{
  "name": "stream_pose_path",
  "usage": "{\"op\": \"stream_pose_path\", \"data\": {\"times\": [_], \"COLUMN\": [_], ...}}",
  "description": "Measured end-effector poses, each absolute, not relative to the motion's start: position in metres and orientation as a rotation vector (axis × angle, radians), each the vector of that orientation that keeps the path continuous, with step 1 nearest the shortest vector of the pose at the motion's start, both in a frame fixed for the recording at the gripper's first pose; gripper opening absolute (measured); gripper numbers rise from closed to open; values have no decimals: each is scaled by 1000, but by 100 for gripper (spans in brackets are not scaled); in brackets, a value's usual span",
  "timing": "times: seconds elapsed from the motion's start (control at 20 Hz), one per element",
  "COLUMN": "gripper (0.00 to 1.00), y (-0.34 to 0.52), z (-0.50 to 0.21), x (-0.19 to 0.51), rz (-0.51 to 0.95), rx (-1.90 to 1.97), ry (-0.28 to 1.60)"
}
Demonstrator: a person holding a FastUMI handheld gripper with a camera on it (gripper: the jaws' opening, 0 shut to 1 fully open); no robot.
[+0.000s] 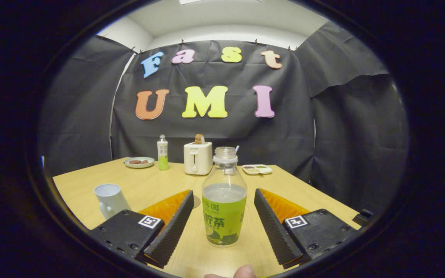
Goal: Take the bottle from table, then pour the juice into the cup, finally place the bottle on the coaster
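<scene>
Task stands at its first step, judged from the layout. Left to right: the cup (pixel 110 200), white and handled, stands on the table (pixel 315 200) at about ten o'clock from the tongs (pixel 224 226), near the left finger and apart from it; its inside cannot be seen, so whether it holds juice cannot be told. A small round edge, probably the coaster (pixel 196 201), shows just past the left finger's tip; nothing stands on it. The bottle (pixel 224 199) stands upright on the table between the two fingers, cap off, liquid up to its shoulder. The tongs are spread wide, with a clear gap on each side of the bottle; neither finger touches it. A fingertip (pixel 245 271) shows at six o'clock. At twelve o'clock, along the far edge: a plate (pixel 139 162), a second bottle (pixel 163 153), a toaster (pixel 197 157) and a small tray (pixel 257 169). Done: approach and bracketing only. Left: closing on the bottle, lifting, pouring into the cup, setting the bottle on the coaster.
</scene>
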State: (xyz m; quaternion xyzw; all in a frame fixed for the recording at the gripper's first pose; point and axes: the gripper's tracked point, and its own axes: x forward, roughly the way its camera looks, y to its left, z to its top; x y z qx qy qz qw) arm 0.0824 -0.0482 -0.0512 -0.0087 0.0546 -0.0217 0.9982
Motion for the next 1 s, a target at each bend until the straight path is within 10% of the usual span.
{"op": "stream_pose_path", "data": {"times": [1.0], "gripper": [78], "y": [-40], "z": [-56], "x": [111], "rz": [-15], "rx": [29], "ry": [180]}}
